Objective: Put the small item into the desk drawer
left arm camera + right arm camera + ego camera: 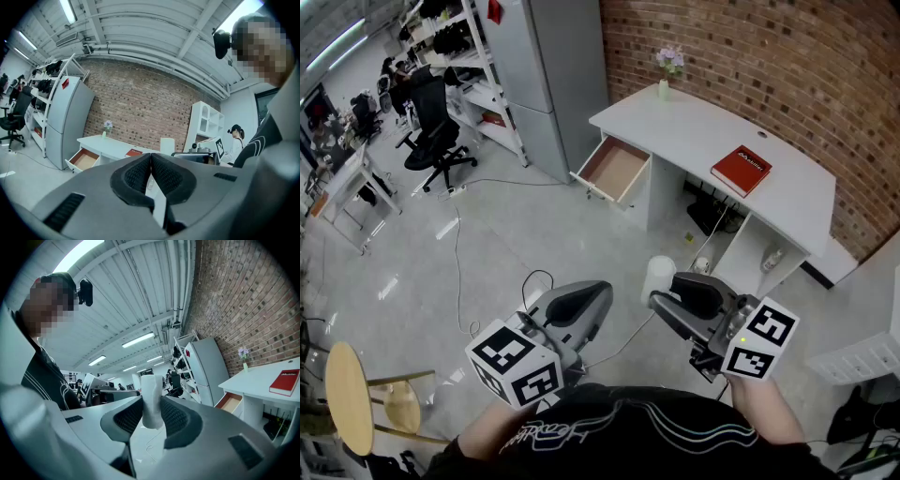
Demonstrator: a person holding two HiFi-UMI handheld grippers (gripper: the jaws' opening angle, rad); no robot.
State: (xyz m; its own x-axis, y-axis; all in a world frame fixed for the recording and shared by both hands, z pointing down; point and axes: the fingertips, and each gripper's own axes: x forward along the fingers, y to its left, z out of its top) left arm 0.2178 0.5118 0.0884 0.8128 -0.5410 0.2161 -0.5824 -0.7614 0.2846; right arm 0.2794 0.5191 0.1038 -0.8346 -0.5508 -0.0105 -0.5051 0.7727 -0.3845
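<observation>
Right gripper [151, 414] pinches a white roll [150, 394] upright between its pads, well short of the white desk [703, 131]. Left gripper [151, 174]: jaws pressed together, nothing between them. Desk drawer [616, 169] stands pulled open at the desk's vase end, showing only its bare brown bottom. On the desk: 1 red book [741, 170], 1 flower vase [666, 80]. Only the head view shows cables [710, 214] in the bay under the desk. Only the left gripper view shows a white shelf unit [205, 124] beside the desk.
</observation>
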